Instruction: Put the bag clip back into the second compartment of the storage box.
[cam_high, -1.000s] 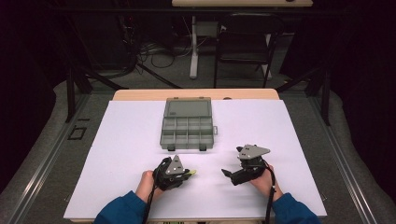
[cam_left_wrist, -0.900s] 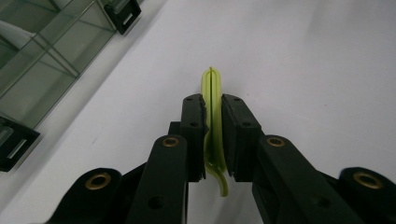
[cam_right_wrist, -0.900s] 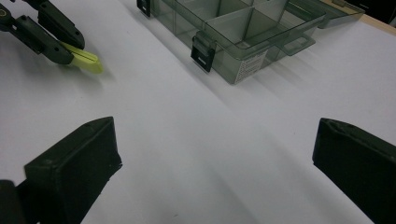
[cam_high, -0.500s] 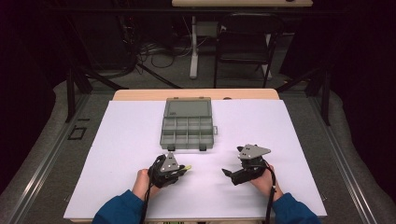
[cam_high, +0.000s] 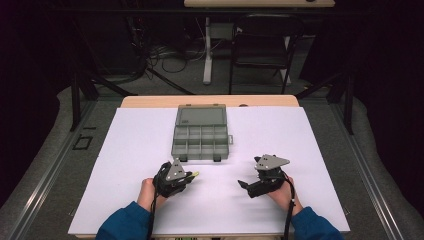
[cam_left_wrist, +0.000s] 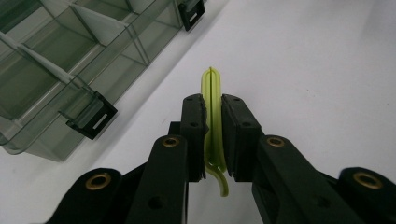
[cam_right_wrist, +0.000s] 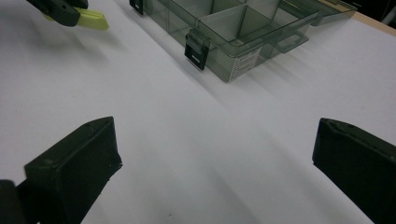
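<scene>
Status: left gripper (cam_left_wrist: 212, 140) is clamped on a thin yellow-green plastic strip (cam_left_wrist: 212, 93), low over the table (cam_high: 130, 150), at 7 o'clock from the open compartment box (cam_high: 200, 137). Right gripper (cam_right_wrist: 215, 154) gapes wide, holding nothing. Placing into a compartment looks pending. Strip's exact shape is unclear; box contents unreadable.

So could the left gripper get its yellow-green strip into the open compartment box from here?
Probably yes. The left gripper is shut on the yellow-green strip, the compartment box lies open just ahead, and only bare white table cover lies between them.
</scene>
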